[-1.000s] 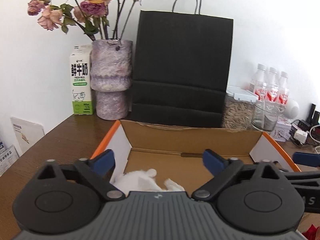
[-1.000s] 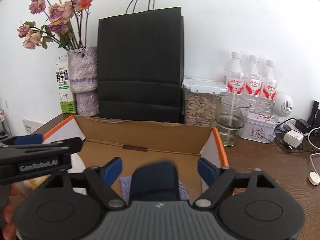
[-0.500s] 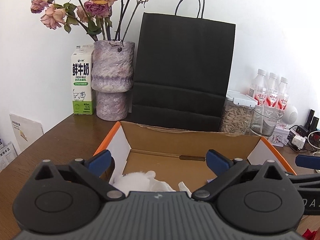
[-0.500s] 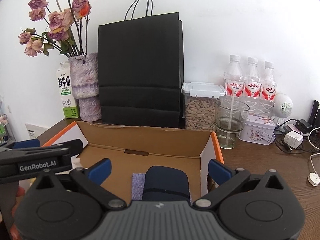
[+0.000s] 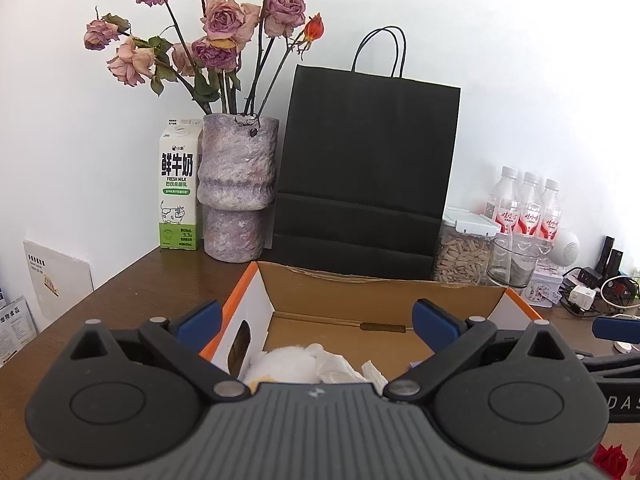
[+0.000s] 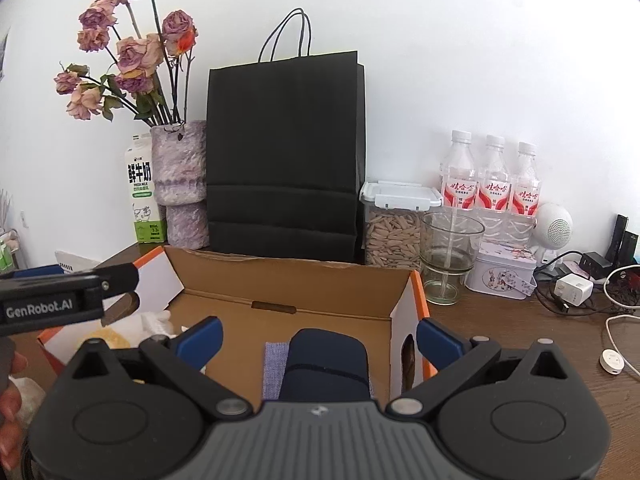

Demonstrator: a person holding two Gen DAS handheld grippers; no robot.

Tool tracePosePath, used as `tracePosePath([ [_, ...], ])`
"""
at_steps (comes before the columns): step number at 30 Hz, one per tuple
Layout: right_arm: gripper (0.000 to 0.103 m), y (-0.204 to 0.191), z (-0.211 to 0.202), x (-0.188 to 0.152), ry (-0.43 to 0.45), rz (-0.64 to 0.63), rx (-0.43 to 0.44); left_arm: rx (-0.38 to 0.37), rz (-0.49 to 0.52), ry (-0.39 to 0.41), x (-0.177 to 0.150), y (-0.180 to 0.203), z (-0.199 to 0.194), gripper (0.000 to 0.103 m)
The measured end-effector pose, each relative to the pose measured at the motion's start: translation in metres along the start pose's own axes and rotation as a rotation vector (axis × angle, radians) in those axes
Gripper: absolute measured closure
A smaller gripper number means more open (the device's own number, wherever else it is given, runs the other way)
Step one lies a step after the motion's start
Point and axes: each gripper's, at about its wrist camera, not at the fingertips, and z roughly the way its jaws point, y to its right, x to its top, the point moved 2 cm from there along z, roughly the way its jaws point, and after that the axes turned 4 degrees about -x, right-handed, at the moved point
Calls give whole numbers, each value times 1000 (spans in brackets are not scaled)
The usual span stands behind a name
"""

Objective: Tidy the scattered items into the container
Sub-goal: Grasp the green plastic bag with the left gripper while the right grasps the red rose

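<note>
An open cardboard box (image 5: 372, 294) (image 6: 288, 278) with orange-edged flaps sits on the brown desk. In the left wrist view a white plush toy (image 5: 280, 366) and crumpled white tissue (image 5: 340, 368) lie at its left end. In the right wrist view a dark navy case (image 6: 326, 364) rests on a blue-grey cloth (image 6: 274, 364) at its right end. My left gripper (image 5: 316, 320) hangs open above the plush, nothing between its blue pads. My right gripper (image 6: 318, 336) is open above the navy case, apart from it. The left gripper's finger (image 6: 68, 290) shows at the left.
Behind the box stand a black paper bag (image 5: 366, 168), a vase of dried roses (image 5: 236, 188), a milk carton (image 5: 178, 188), a seed jar (image 6: 396, 226), a glass (image 6: 450, 256), three water bottles (image 6: 494, 184) and a tin (image 6: 504, 276). Chargers and cables (image 6: 576, 288) lie at right.
Both grippers have risen and drawn back from the box. The right gripper, which had the navy case between its pads, has opened wider and the case now lies in the box.
</note>
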Motion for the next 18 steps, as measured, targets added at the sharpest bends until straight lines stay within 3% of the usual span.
tracePosePath([
  [10,0,31,-59,-46,-22,-29,-66,54,-17,-24,-16,-49,-57,0],
  [18,0,58,-80,-100,-141,-11,-100,108,12,-78,-42,-88,-92,0],
])
